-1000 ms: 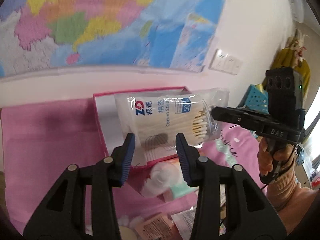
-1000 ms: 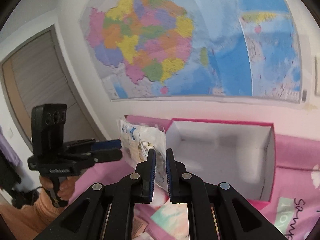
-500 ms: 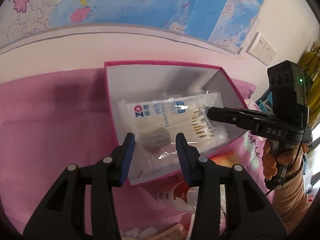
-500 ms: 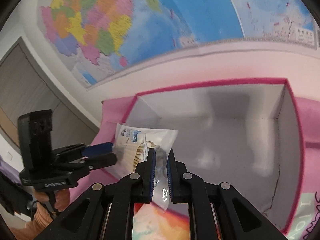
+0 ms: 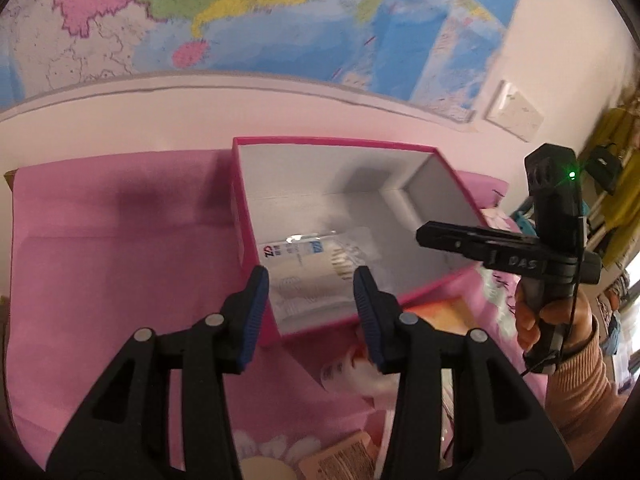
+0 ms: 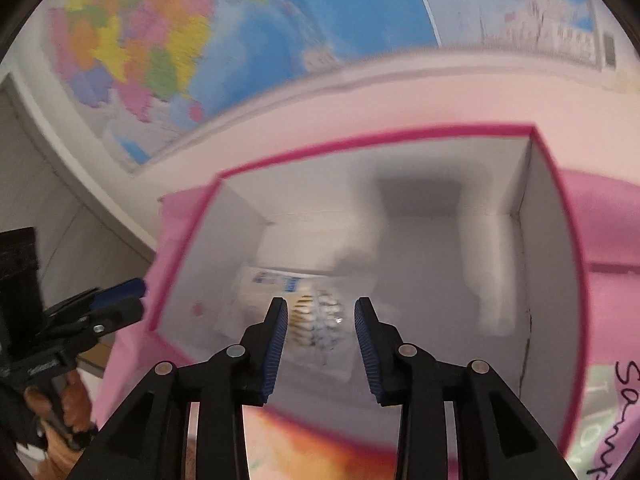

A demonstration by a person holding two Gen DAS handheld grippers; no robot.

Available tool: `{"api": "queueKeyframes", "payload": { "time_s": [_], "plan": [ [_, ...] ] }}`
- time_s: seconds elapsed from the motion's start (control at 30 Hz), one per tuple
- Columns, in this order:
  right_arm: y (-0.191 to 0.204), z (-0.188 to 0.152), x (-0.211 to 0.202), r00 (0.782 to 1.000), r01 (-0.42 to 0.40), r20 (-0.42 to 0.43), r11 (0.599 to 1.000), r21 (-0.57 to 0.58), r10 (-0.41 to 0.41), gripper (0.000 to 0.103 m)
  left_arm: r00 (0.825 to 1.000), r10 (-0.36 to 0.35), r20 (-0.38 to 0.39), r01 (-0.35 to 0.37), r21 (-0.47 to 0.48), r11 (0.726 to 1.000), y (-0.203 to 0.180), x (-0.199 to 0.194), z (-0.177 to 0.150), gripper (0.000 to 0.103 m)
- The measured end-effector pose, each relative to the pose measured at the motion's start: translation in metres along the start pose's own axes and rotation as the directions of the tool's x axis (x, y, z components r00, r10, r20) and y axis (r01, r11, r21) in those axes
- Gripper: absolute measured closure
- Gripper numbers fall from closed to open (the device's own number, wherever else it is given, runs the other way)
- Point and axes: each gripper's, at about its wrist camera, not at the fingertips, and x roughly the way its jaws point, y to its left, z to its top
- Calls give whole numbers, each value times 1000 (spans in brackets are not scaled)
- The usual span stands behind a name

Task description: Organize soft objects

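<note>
Swab pack point(image 5: 316, 276) now down in pink box point(image 5: 456, 168), was mid-air over it. My right gripper point(image 6: 320, 334) just opened, let go; left gripper point(image 5: 310, 312) widened too, both empty. Pack flat at box's near-left corner, leaving rest of floor free.

Both pictures are bright and evenly lit, with a pink cast over the wall. Soft grey shadows lie on the back wall of the pink box point(image 5: 360, 184) and on the pink cloth point(image 5: 120, 240). The right wrist view is smeared by motion blur, worst on the wall map point(image 6: 168, 40); the left is sharper. Fisheye bending curves straight lines, and black vignette fills the corners.
</note>
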Motion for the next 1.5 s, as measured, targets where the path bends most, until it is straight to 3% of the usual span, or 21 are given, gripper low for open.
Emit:
{"api": "queueKeyframes", "payload": {
  "time_s": [0.2,0.43,0.73,0.93,1.0,1.3,1.4,1.5],
  "plan": [
    [45,-28,-63,982,-162,71,975,-149,174,66,998,-51,45,48,59,997,-12,-43,-36,47],
    [91,-71,-102,953,-285,10,904,-320,303,57,993,-112,23,109,100,989,-22,-71,-89,44],
    [111,-120,-85,949,-313,-138,879,-359,282,50,974,-213,-80,216,28,976,-25,-70,-155,44],
    [116,-145,-52,934,-331,-254,880,-340,253,49,956,-270,-111,272,-3,962,-18,-78,-175,42],
    [116,-149,-41,934,-318,-269,887,-336,233,49,952,-284,-111,285,-4,958,-19,-80,-181,35],
    [110,-165,-26,924,-332,-286,903,-274,254,50,936,-298,-189,302,-9,953,-27,-63,-201,35],
    [110,-167,-26,920,-348,-282,900,-261,274,58,938,-292,-186,291,-31,956,-24,-57,-201,35],
    [108,-169,-30,923,-343,-270,904,-253,275,60,943,-293,-160,286,-65,956,-19,-57,-198,45]
  ]
}}
